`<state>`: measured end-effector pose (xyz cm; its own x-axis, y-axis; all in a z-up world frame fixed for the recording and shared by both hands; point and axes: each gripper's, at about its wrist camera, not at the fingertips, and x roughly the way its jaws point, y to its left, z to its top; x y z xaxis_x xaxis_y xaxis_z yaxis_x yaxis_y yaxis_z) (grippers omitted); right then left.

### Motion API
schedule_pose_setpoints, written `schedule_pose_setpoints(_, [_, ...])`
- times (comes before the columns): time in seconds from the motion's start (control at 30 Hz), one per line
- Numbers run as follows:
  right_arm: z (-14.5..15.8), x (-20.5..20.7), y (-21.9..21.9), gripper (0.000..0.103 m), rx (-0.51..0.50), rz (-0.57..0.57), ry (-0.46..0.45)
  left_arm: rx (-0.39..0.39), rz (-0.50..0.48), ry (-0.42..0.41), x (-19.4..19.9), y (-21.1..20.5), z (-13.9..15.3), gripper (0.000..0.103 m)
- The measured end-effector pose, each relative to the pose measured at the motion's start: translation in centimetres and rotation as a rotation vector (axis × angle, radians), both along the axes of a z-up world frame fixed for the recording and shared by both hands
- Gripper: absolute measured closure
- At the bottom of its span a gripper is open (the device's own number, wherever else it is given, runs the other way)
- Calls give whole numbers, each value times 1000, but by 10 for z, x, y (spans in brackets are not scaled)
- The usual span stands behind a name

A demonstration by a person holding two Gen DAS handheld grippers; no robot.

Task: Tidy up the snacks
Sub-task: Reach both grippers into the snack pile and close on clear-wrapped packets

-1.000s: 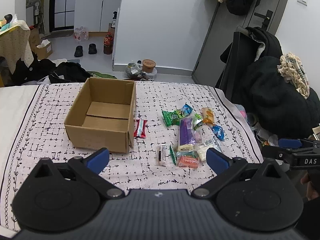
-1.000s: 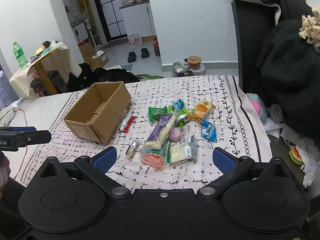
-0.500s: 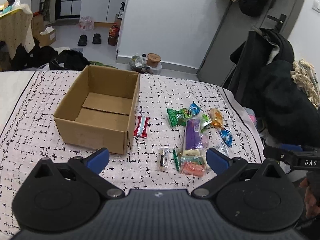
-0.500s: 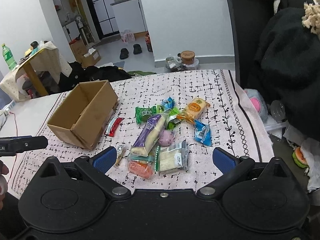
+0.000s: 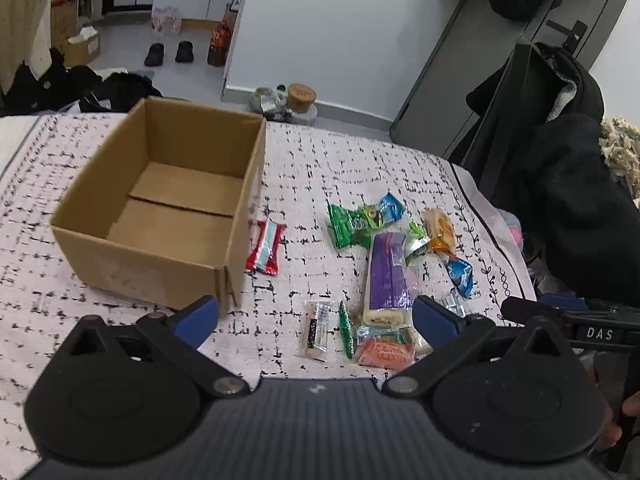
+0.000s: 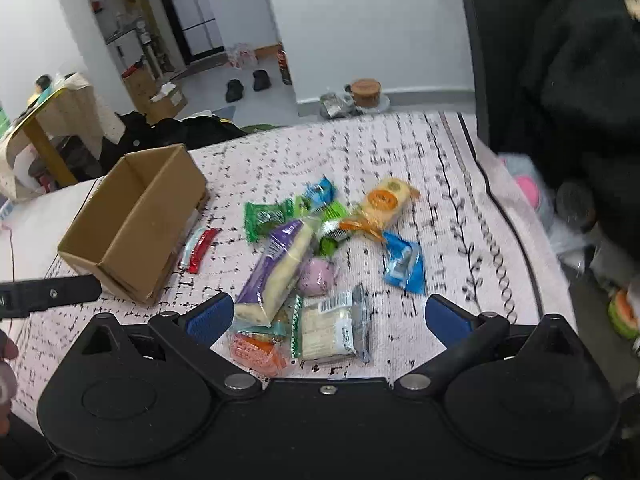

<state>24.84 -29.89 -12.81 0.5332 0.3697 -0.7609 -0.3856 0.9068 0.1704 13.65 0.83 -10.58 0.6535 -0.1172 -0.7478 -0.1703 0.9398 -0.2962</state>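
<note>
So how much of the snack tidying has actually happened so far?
Nothing is packed yet: the cardboard box is empty. Nothing is in hand either; the left gripper and right gripper are both open, hovering near the pile. All the work is left: the red bar lies beside the box, and the purple packet, orange packet, blue packet and the others lie loose on the tablecloth.

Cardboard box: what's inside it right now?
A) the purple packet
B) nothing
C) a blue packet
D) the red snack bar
B: the cardboard box shows only its bare bottom flaps, while the red snack bar lies on the cloth beside its right wall and the purple packet lies further right.
</note>
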Motion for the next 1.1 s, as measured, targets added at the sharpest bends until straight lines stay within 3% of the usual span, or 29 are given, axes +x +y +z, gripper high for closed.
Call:
schedule_pose_setpoints(0.2, [-21, 5, -3, 0, -7, -21, 11, -44, -16, 65, 21, -2, -23, 0])
schedule_pose_setpoints(0.33, [-32, 9, -2, 0, -30, -30, 34, -27, -34, 80, 32, -9, -35, 3])
schedule_pose_setpoints(0.43, [-39, 13, -3, 5, -23, -30, 37, -42, -17, 98, 39, -9, -44, 6])
schedule_pose_setpoints(0.63, [-53, 28, 0, 25, -1, -12, 83, -48, -19, 124, 49, -15, -64, 21])
schedule_pose_setpoints(0.87, [-67, 33, 8, 32, 14, 18, 128, -55, -13, 162, 57, -22, -86, 44])
schedule_pose_setpoints(1.1, [-77, 38, 11, 32, 27, 12, 134, -70, 7, 212, 66, -26, -103, 58])
